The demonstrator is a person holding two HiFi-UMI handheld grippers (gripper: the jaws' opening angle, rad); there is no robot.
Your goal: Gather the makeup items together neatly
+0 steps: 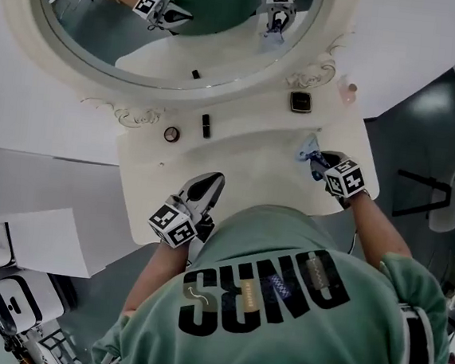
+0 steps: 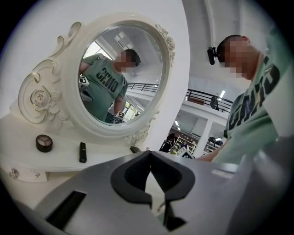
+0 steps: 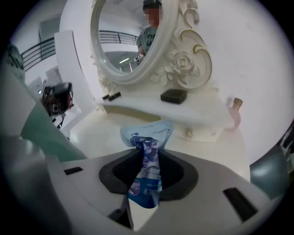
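White tabletop [image 1: 245, 167], mirror [image 1: 187, 21] behind. Right hand-held gripper [image 3: 146, 158] pinched a blue sachet [image 3: 148, 133]; left hand-held gripper [image 2: 151, 179] was closed, empty. Sachet probably needed lifting clear, not dragging.

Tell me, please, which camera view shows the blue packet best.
The right gripper view: the blue packet fills the centre, pinched between the right gripper's jaws, its print visible. The head view shows only a small blue corner ahead of that gripper. The left gripper view doesn't show it.
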